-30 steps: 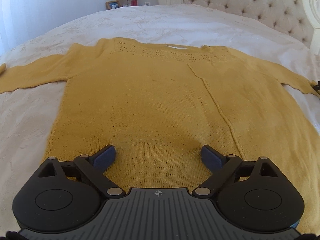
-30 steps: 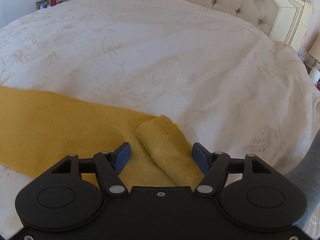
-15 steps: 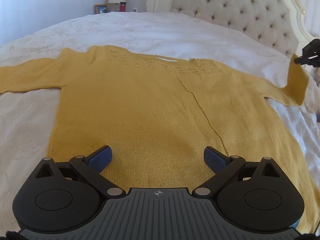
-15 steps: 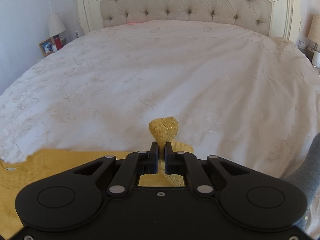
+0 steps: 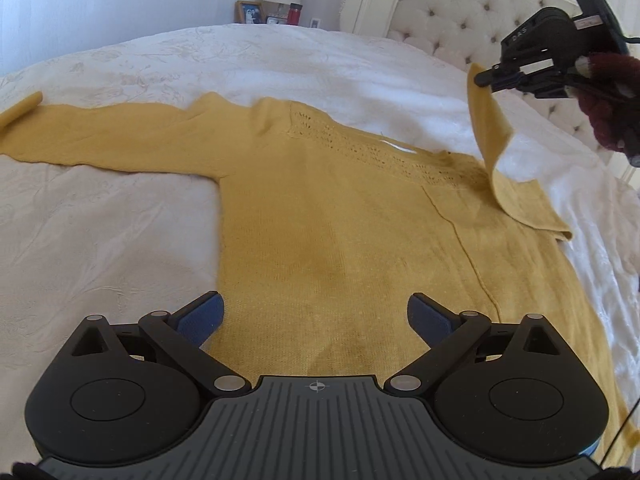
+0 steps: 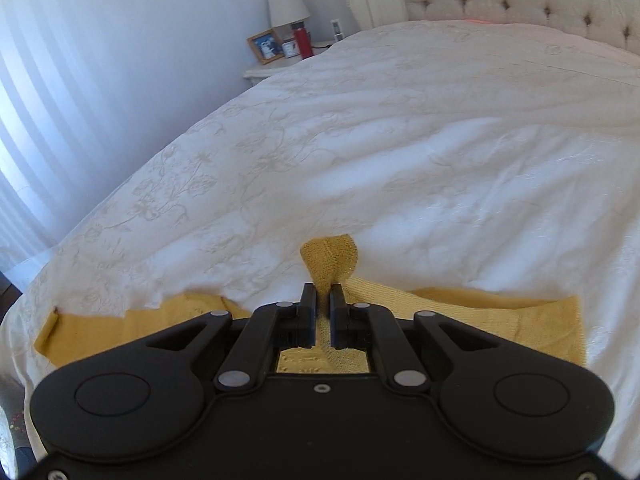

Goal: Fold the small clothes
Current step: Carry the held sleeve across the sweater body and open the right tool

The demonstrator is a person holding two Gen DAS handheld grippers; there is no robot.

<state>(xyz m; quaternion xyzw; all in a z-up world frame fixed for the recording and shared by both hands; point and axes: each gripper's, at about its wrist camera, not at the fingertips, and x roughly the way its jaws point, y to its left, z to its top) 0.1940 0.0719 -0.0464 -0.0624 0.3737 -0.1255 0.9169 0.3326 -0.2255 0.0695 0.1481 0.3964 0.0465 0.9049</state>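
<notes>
A mustard-yellow knit sweater [image 5: 340, 216] lies flat on the white bedspread, neck toward the headboard. Its left sleeve [image 5: 100, 136] stretches out to the left. My left gripper [image 5: 316, 316] is open and empty just above the sweater's hem. My right gripper [image 6: 323, 300] is shut on the cuff of the right sleeve [image 6: 330, 258]. In the left wrist view the right gripper [image 5: 482, 80] holds that sleeve [image 5: 490, 128] raised over the right shoulder, the sleeve hanging down in a curve to the body.
The white embroidered bedspread [image 6: 400, 140] covers the whole bed. A tufted cream headboard [image 5: 460, 20] stands at the far end. A nightstand [image 6: 280, 68] with a lamp, a photo frame and a red bottle stands at the far left.
My right gripper closed on the right sleeve's cuff, lifted it off the bed and swung it left over the sweater. My left gripper stayed open near the hem.
</notes>
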